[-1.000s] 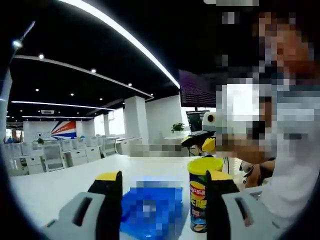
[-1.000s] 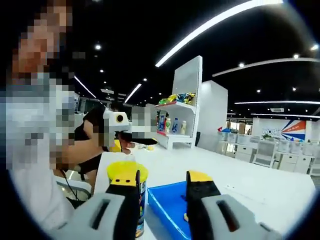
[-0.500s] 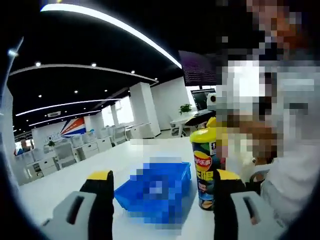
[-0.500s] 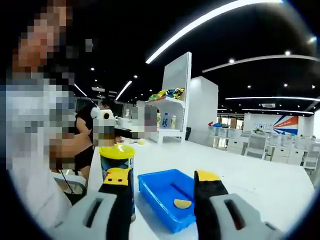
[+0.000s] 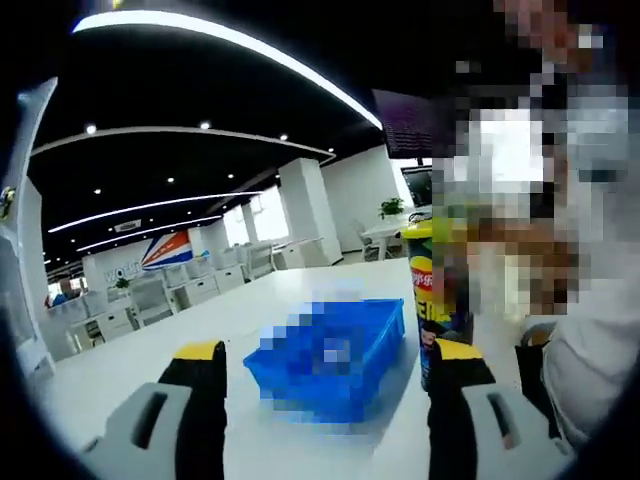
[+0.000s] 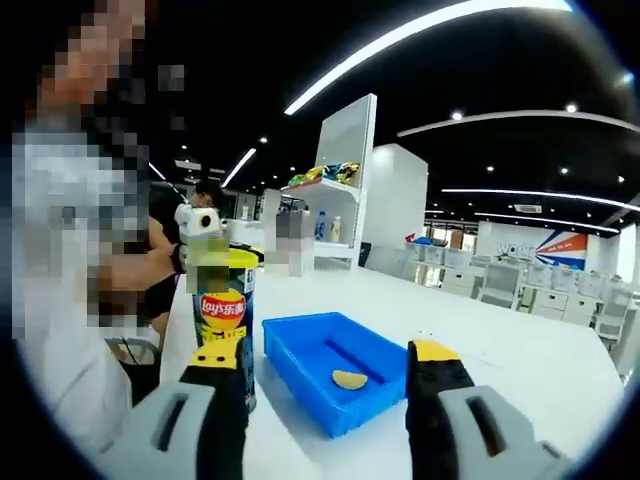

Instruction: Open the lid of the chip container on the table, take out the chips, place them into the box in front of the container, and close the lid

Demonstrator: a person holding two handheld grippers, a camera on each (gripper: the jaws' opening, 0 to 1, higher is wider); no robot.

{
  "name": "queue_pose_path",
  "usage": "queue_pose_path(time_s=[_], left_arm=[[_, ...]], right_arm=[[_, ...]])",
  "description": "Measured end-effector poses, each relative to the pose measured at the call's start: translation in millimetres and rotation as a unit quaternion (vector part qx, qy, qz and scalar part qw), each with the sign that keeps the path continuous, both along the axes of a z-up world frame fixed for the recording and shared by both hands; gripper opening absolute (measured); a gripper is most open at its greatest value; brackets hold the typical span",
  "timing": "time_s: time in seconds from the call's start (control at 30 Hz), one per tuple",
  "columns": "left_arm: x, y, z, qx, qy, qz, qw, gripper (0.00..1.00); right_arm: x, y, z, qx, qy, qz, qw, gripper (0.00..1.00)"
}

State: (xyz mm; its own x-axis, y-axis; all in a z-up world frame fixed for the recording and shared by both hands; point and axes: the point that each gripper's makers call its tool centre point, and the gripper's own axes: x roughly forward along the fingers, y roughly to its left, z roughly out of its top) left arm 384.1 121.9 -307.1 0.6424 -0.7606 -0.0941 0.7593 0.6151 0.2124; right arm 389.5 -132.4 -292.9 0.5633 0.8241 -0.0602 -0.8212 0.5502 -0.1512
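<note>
Both grippers, left gripper [image 5: 322, 365] and right gripper [image 6: 330, 360], gaped empty; beside the lidded chip container [image 6: 226, 315], the box [image 6: 335, 383] held one chip [image 6: 349, 379], suggesting completion.

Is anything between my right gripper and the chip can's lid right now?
Nothing visible is. In the right gripper view the chip can stands upright beside the blue box, just beyond the right gripper's left jaw, which overlaps only its lower part. The yellow lid is unobstructed above, though a mosaic patch blurs its edge.
</note>
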Motion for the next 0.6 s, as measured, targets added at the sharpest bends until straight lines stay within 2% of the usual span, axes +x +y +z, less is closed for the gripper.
queue_pose_path(time_s=[0.1, 0.17, 0.2, 0.27, 0.33, 0.47, 0.6], left_arm=[[7.3, 4.7, -12.0, -0.003, 0.016, 0.013, 0.9998, 0.83], [9.9, 7.9, -25.0, -0.007, 0.051, 0.022, 0.9984, 0.81], [11.8, 9.0, -27.7, -0.013, 0.06, 0.026, 0.9978, 0.77], [15.6, 10.3, -32.1, -0.026, 0.068, 0.029, 0.9969, 0.72], [18.3, 8.5, -37.5, -0.037, 0.077, 0.03, 0.9958, 0.72], [22.4, 0.6, -59.1, -0.006, 0.089, 0.032, 0.9955, 0.78], [27.6, -7.7, -72.7, 0.001, 0.105, 0.038, 0.9937, 0.77]], right_arm=[[8.4, -3.7, -13.9, -0.019, 0.005, -0.019, 0.9996, 0.63], [12.4, -4.6, -21.6, -0.024, 0.012, -0.026, 0.9993, 0.63], [14.0, -5.2, -24.7, -0.026, 0.015, -0.029, 0.9991, 0.62], [17.3, -6.6, -30.5, -0.029, 0.016, -0.038, 0.9987, 0.61], [19.1, -6.8, -33.8, -0.026, 0.016, -0.042, 0.9987, 0.61], [25.4, -7.8, -46.2, -0.03, 0.029, -0.054, 0.9977, 0.61], [28.9, -7.8, -58.9, -0.024, 0.042, -0.054, 0.9974, 0.6]])
